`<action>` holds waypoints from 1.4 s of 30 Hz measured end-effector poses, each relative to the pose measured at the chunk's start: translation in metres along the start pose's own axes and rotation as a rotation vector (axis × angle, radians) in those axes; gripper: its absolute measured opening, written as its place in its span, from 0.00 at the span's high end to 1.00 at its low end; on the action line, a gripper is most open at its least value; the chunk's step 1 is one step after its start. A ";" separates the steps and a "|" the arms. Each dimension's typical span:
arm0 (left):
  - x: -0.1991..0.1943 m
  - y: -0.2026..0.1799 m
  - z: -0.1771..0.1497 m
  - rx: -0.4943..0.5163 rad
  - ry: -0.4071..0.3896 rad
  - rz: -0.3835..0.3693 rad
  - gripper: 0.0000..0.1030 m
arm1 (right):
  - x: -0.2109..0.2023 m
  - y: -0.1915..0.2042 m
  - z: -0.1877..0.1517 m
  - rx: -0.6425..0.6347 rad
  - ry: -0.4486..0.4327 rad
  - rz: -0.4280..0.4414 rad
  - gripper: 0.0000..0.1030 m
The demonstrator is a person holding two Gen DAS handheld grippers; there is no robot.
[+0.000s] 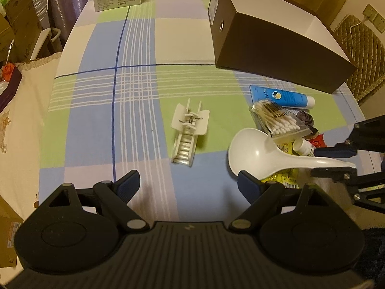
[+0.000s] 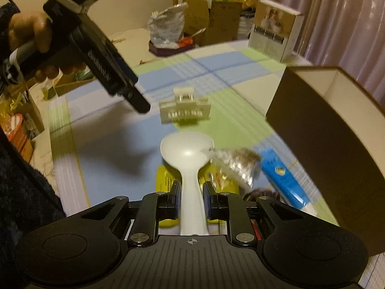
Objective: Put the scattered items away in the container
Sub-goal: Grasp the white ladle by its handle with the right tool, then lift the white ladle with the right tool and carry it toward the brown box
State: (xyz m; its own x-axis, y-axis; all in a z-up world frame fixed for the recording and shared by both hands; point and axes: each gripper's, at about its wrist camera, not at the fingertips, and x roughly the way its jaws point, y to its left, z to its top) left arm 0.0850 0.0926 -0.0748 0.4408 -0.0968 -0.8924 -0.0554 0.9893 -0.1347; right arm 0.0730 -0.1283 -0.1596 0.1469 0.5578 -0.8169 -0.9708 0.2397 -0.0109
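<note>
Gripping the white spoon (image 2: 190,168) by its handle, my right claw (image 2: 191,201) is clenched; my left claw (image 1: 189,183) hangs released. The box (image 2: 332,130) sits at two o'clock. I should keep the bowl level and clear the rim before letting go.

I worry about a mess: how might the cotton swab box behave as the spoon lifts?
The cotton swab box rests partly on the spoon held by the right gripper, so it will likely slide or tip. It looks light, and its clear plastic probably slippery.
</note>
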 end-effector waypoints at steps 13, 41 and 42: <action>0.001 0.001 -0.001 -0.020 0.011 0.015 0.17 | 0.016 -0.014 0.001 0.118 -0.005 0.110 0.78; -0.002 0.042 -0.008 -0.111 0.021 0.063 0.17 | 0.108 -0.006 0.063 0.025 0.020 0.027 0.18; -0.002 0.044 -0.008 -0.112 0.022 0.066 0.17 | 0.109 -0.007 0.062 0.027 0.021 0.035 0.27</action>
State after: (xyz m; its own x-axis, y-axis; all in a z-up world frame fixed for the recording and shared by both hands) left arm 0.0744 0.1350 -0.0823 0.4128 -0.0352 -0.9102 -0.1841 0.9754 -0.1212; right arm 0.1077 -0.0197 -0.2125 0.1083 0.5499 -0.8282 -0.9697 0.2418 0.0337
